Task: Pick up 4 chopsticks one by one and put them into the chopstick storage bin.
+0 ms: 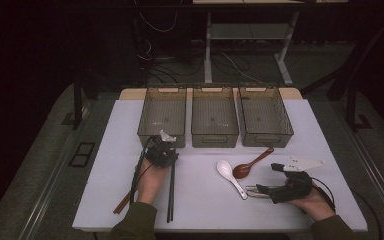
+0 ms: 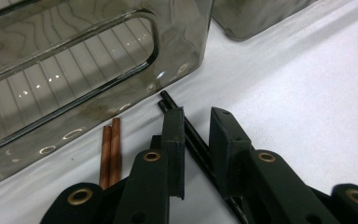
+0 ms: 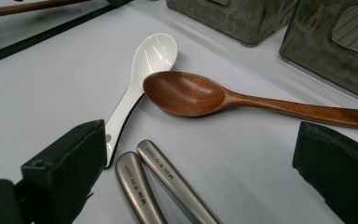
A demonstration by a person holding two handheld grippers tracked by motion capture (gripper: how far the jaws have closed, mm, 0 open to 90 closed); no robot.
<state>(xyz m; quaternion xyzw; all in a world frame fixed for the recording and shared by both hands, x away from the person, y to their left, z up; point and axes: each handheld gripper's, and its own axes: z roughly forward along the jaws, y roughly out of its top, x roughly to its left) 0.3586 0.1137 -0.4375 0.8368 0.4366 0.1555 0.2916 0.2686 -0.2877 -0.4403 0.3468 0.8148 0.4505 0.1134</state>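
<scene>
The black chopsticks (image 2: 186, 128) are lying on the white bench (image 1: 105, 150), just in front of the left bin (image 1: 163, 116), and are being straddled by the left gripper (image 2: 196, 122). Its fingers (image 2: 173, 135) are standing narrow around the pair; whether the pads are pressing on the sticks cannot be told. The brown chopsticks (image 2: 110, 149) are lying just beside, to the left in the left gripper view, their tips near the bin wall. The right gripper (image 3: 196, 172) is being held low over the bench with its fingers (image 3: 70, 163) standing wide and nothing gripped; two metal handles (image 3: 154, 186) are lying between them. Beyond these, the white spoon (image 3: 142, 70) and the wooden spoon (image 3: 191, 95) are touching at their bowls.
</scene>
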